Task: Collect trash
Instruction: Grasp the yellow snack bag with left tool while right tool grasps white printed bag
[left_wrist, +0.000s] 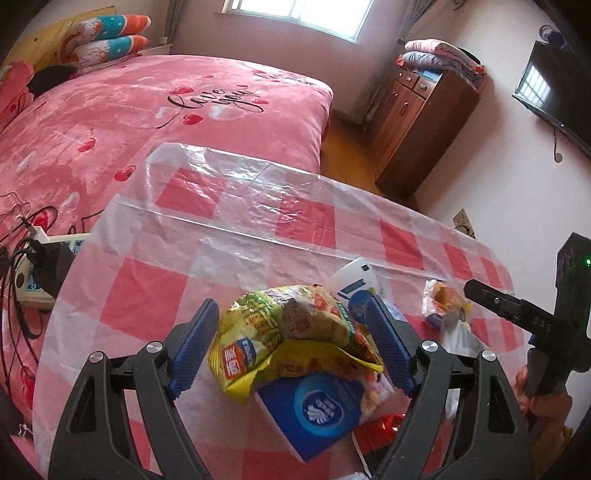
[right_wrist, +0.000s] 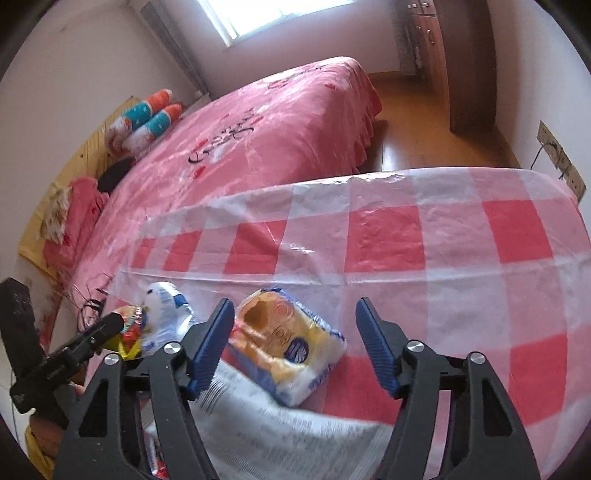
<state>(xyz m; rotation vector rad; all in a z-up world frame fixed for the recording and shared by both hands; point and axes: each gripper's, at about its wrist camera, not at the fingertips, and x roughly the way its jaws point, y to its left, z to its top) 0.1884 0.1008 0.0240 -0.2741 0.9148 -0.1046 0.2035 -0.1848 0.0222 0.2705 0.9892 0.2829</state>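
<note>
Left gripper (left_wrist: 291, 343) spread wide, straddling a yellow snack bag (left_wrist: 280, 332) without contact; right gripper (right_wrist: 295, 347) likewise parted around a bread packet (right_wrist: 291, 350), pads clear.

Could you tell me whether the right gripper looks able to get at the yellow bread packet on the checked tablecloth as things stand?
Probably yes. The right gripper is open, and the yellow bread packet lies between its fingers with nothing on top. A white printed wrapper sits nearer the camera but does not seem to block it.
</note>
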